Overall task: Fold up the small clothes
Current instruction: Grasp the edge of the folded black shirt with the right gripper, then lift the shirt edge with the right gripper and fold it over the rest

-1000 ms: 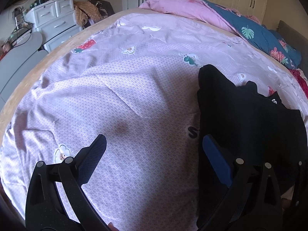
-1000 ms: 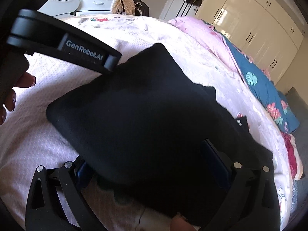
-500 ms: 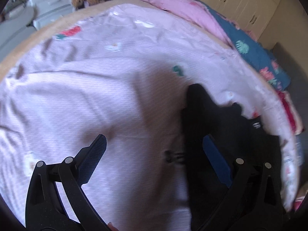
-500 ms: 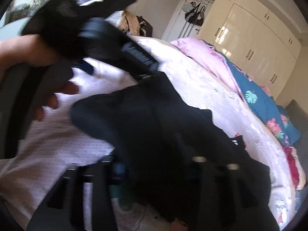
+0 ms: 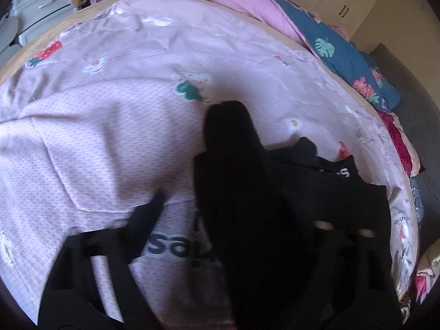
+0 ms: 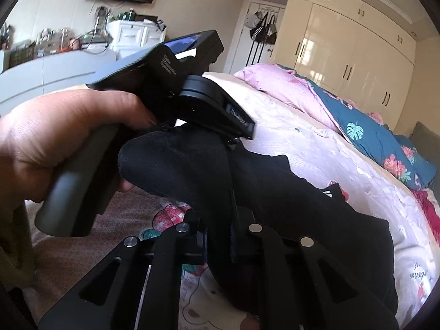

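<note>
On the bed: work surface is a pink printed sheet point(image 5: 115, 126); pink and blue bedding point(image 5: 324, 44) is piled along the far edge.
Garment position: black garment point(image 5: 247, 209) lies toward the right side of the bed, near the front edge, one narrow end pointing to the far edge.
Right gripper point(image 6: 220, 236): jaws have just been closing and now stand together, clamped on a fold of the black garment; a second ago they stood wide around it.
Garment lift: the pinched portion hangs raised off the sheet in the right wrist view; a second ago it lay flat.
Left gripper point(image 5: 236, 214): jaws have just been closing from full width, with the garment's left edge between them. The right finger is lost against the dark cloth, and the frame is blurred; contact cannot be told.
Left hand point(image 6: 63, 140): wrapped round its gripper handle, just beside the raised cloth.
Task meaning: judged as the pick-up stage; one hold is secured, the second forming. No fold is made yet.
</note>
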{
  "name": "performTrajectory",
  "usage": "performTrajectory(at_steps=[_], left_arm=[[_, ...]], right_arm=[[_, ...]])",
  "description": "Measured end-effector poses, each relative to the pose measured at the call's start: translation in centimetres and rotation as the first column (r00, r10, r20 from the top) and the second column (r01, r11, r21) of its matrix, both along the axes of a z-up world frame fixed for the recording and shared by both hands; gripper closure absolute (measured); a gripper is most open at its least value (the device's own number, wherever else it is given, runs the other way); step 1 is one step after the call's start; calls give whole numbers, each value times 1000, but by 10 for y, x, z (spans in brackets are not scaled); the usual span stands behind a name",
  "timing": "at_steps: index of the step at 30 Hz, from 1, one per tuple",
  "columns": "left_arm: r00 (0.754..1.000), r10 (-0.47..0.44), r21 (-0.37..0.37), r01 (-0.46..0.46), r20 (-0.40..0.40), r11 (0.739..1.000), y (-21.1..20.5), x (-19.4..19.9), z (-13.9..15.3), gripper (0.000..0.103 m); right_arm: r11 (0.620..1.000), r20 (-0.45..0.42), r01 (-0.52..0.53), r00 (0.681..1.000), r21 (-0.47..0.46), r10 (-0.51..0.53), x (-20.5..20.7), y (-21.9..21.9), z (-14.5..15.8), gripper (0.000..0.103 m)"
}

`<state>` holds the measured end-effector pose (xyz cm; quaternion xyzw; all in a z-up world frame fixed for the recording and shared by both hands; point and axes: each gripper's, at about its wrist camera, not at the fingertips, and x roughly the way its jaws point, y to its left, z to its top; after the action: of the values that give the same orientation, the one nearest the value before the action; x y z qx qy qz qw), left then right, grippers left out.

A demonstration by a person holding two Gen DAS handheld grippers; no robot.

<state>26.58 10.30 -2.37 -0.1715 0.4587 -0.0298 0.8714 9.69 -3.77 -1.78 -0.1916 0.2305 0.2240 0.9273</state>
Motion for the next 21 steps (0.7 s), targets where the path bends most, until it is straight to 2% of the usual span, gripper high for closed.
performTrajectory(at_steps=[2,5,14,21], left_arm=[[1000,-12,-17,12,9,1000,-5,0,4,71],[999,-21,-17,22,33,1000,-14,-4,13,81],[992,-71,21,69,108,997,-47,-17,51,89],[981,-117,37,113,156,993,-82,-21,80,90]], right_arm=[[1000,-2,9,1000,26,-9,-1,-7,4,94],[998,0,31,1000,56,-31,-6,-14,5,94],[988,36,85,995,130,-91,-21,-42,16,96],[967,39,152,986,202,-163,-27,-80,31,96]])
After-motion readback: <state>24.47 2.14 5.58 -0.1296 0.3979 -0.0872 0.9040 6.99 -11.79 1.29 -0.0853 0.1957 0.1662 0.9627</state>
